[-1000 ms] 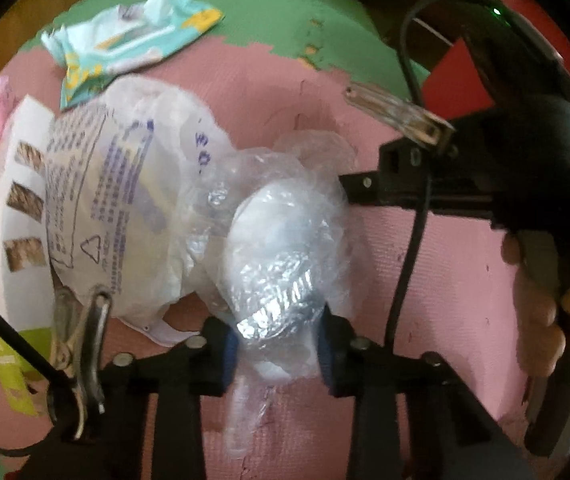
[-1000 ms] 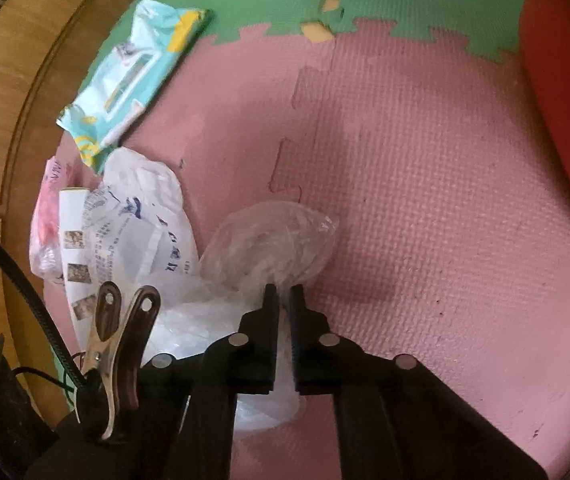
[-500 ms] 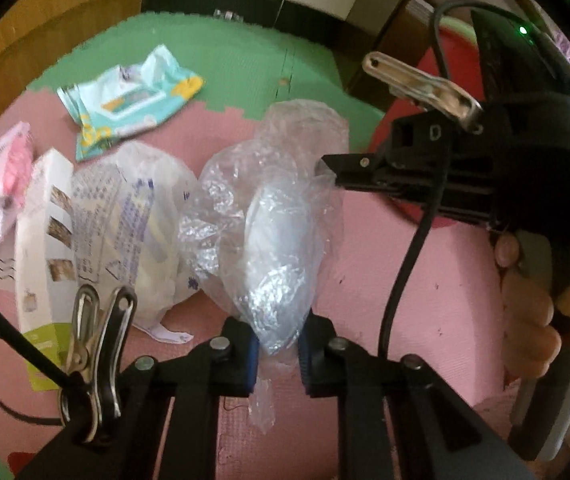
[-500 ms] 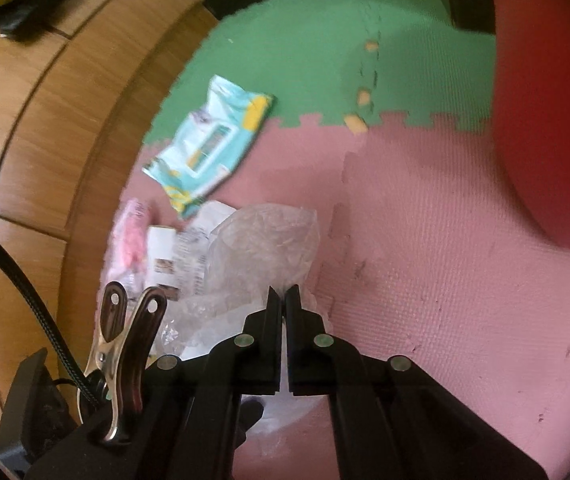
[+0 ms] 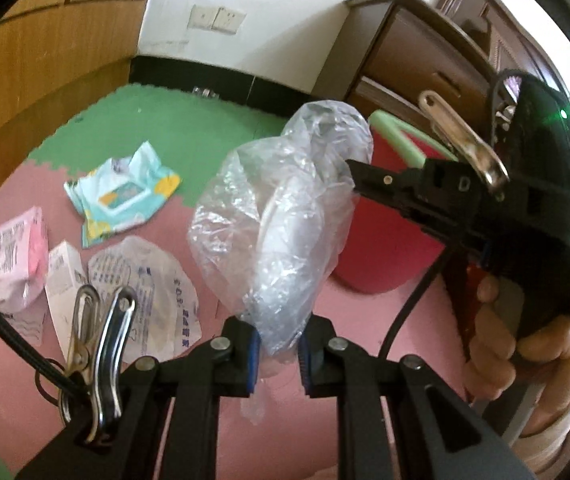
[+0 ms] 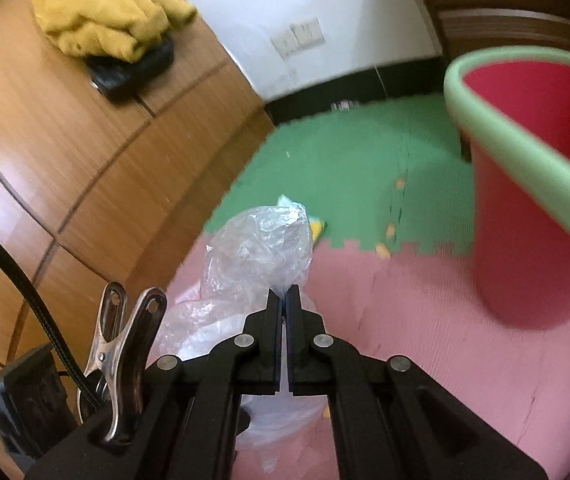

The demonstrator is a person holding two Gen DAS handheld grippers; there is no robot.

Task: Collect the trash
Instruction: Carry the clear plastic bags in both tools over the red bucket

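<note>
Left wrist view: left gripper pinches the bag, its length running away from the fingers; right gripper, jaws closed, grips its far end; only the right view shows the bin's opening.

Red bin — right side cut off

Thin clear plastic bag, crinkled and glossy, glinting where creased. Matt black plastic on left gripper and right gripper; shiny bare metal on spring clamp. Foam floor mat, pink near and green far, matt with fine pebbled texture. Smooth red plastic bin, pale green rim. Glossy film wipes pack. Wood-grain laminate panel, slightly sheeny. Soft mustard cloth.
</note>
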